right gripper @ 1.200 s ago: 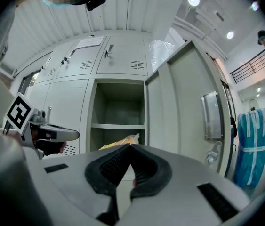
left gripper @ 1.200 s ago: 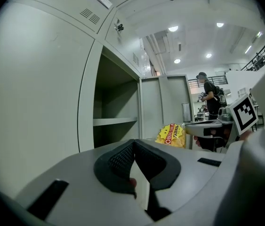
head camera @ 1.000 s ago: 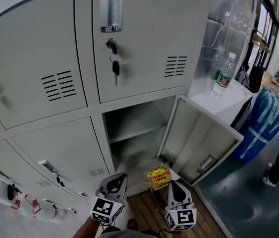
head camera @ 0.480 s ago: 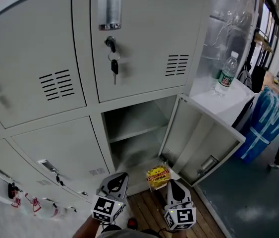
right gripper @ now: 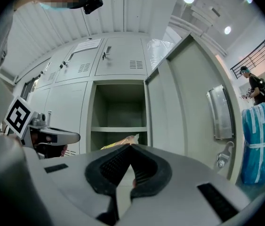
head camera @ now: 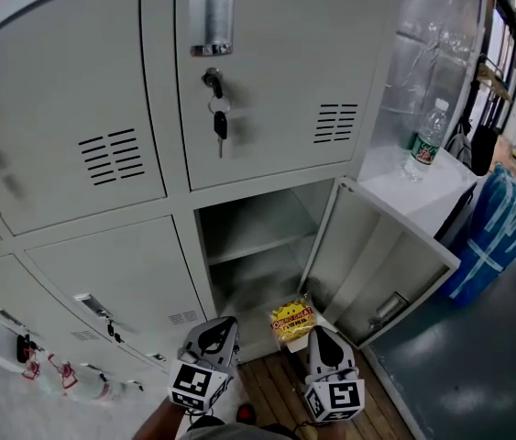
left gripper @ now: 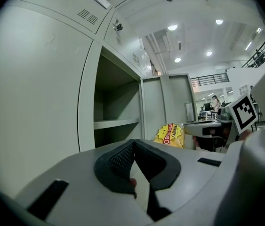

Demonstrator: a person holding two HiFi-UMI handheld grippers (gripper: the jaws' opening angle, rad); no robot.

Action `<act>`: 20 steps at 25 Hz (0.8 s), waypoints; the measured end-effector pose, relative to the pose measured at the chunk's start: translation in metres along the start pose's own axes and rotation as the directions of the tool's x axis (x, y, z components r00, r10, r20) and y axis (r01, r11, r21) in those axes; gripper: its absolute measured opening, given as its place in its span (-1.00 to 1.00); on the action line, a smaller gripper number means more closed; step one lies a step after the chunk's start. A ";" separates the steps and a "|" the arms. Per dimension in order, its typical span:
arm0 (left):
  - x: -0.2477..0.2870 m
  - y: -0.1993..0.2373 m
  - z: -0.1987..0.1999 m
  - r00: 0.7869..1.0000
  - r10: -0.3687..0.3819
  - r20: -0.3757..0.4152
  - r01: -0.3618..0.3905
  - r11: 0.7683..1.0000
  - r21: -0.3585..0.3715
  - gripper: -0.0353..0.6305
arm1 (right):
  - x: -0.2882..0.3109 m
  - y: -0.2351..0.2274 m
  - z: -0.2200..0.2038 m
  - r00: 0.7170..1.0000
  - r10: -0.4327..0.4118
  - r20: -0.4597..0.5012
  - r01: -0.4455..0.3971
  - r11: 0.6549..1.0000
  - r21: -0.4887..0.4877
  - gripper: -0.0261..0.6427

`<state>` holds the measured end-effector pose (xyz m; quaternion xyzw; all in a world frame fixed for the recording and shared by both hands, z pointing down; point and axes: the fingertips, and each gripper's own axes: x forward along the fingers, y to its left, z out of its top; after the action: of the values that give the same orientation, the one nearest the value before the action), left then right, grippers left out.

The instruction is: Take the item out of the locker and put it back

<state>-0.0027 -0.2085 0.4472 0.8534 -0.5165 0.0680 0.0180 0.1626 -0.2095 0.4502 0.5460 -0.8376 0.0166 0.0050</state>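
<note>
A yellow snack packet (head camera: 294, 322) hangs in front of the open locker compartment (head camera: 253, 246), just outside its bottom edge. My right gripper (head camera: 320, 337) is shut on the packet's near edge; in the right gripper view only its yellow top (right gripper: 118, 143) shows past the closed jaws of the right gripper (right gripper: 131, 147). The left gripper view shows the packet (left gripper: 171, 135) held out to the right. My left gripper (head camera: 214, 330) is beside it on the left, shut, with nothing between the jaws of the left gripper (left gripper: 133, 142). The compartment has one shelf (right gripper: 118, 129) and looks empty.
The locker door (head camera: 377, 264) stands open to the right. Closed lockers with keys (head camera: 219, 117) surround the opening. A water bottle (head camera: 427, 140) stands on a white ledge at the right, a blue wrapped bundle (head camera: 491, 232) below it. A person (right gripper: 257, 88) stands far right.
Both grippers and the packet stay in almost the same place. The head view has shifted a little, and the person at the right edge has moved out of it.
</note>
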 end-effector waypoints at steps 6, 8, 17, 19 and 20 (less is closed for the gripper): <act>-0.006 0.013 0.008 0.999 0.040 0.010 -0.040 0.999 0.008 -0.82 | 0.027 0.008 0.024 0.998 0.047 0.049 -0.048 0.999 0.013 -0.87; -0.010 0.020 0.011 0.998 0.061 0.016 -0.061 0.998 0.007 -0.82 | 0.037 0.012 0.034 0.995 0.069 0.070 -0.070 0.998 0.009 -0.87; -0.029 0.045 0.014 0.987 0.159 0.029 -0.159 0.987 0.006 -0.82 | 0.084 0.043 0.080 0.971 0.173 0.167 -0.174 0.985 -0.007 -0.87; -0.033 0.051 0.015 0.983 0.179 0.032 -0.179 0.984 0.009 -0.82 | 0.096 0.050 0.086 0.965 0.192 0.178 -0.193 0.981 -0.016 -0.87; -0.035 0.054 0.015 0.981 0.190 0.033 -0.190 0.982 0.011 -0.82 | 0.101 0.052 0.088 0.963 0.201 0.181 -0.200 0.979 -0.021 -0.87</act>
<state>-0.0649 -0.2046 0.4251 0.8012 -0.5954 0.0594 -0.0028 0.0746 -0.2838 0.3640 0.4576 -0.8855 -0.0340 -0.0727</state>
